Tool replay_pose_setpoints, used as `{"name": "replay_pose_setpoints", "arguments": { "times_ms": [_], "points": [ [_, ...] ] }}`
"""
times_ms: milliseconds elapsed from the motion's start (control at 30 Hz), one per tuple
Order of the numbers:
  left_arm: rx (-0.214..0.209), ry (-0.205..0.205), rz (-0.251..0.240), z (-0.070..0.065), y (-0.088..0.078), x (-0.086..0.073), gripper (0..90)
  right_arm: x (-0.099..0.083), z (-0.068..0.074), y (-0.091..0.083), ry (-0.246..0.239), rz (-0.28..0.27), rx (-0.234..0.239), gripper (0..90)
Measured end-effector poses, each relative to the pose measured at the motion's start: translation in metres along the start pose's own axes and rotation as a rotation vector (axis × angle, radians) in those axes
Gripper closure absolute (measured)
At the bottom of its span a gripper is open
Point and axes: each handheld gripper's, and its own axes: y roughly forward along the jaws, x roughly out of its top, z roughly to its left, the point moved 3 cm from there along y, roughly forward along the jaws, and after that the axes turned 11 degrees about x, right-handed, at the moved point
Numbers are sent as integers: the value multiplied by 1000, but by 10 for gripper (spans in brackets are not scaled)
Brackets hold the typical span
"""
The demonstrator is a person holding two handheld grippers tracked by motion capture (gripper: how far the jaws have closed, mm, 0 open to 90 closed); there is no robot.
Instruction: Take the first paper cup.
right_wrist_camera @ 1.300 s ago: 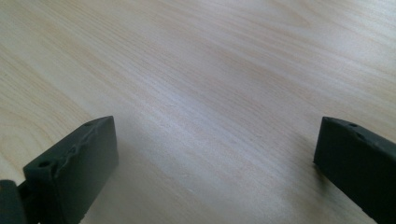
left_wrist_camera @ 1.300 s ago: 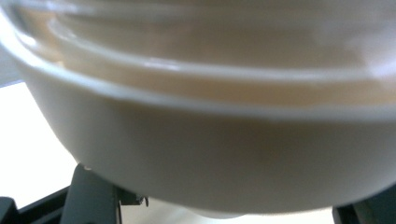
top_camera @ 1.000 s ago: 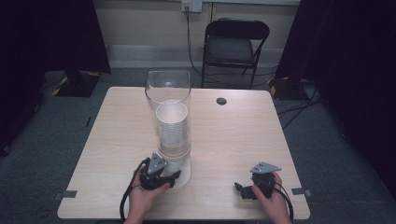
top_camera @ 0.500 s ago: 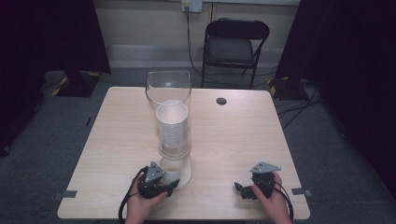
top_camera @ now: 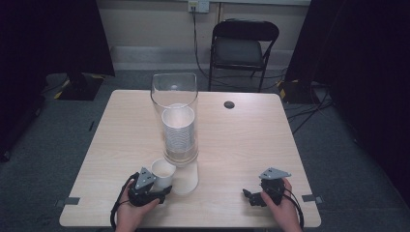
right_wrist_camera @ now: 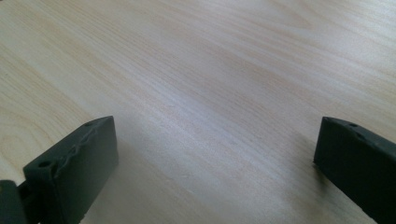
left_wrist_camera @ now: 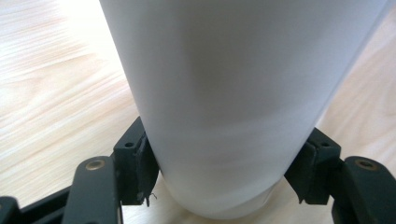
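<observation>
Near the front left of the pale wooden table (top_camera: 121, 140), the left gripper (top_camera: 155, 189) is clamped on a white paper cup (top_camera: 163, 175), which stands upright with its open mouth facing up. From the left gripper view, the two black jaws press against either side of the cup (left_wrist_camera: 229, 102) low on its wall, close to its base, with the wood grain of the table (left_wrist_camera: 51, 88) visible around it. Just beside this cup, to its right, lies what looks like a second white cup (top_camera: 186, 177) resting against the foot of the clear cylinder (top_camera: 175, 113); the high view is too coarse to say whether it is on its side or inverted. That tall clear cylinder stands upright near the table's middle and holds a stack of white cups (top_camera: 179, 133) inside it.

At the front right, the right gripper (top_camera: 255, 198) rests low over the table in the person's hand, well apart from the cups. Its jaws stand wide apart, with bare wood (right_wrist_camera: 210, 93) between them. A small dark round hole (top_camera: 229, 104) sits toward the table's far edge, and a black folding chair (top_camera: 244, 46) stands beyond it.
</observation>
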Motion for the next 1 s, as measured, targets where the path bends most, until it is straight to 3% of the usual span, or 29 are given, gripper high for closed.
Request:
{"name": "replay_pose_setpoints", "arguments": {
  "times_ms": [300, 433, 1000],
  "points": [
    [54, -36, 18, 25, 3, -6, 345, 0, 0, 0, 0, 0, 0, 0],
    [71, -26, 45, 31, 5, -10, 344, 0, 0, 0, 0, 0, 0, 0],
    [70, -25, 53, 36, 9, -12, 338, 0, 0, 0, 0, 0, 0, 0]
  ]
}}
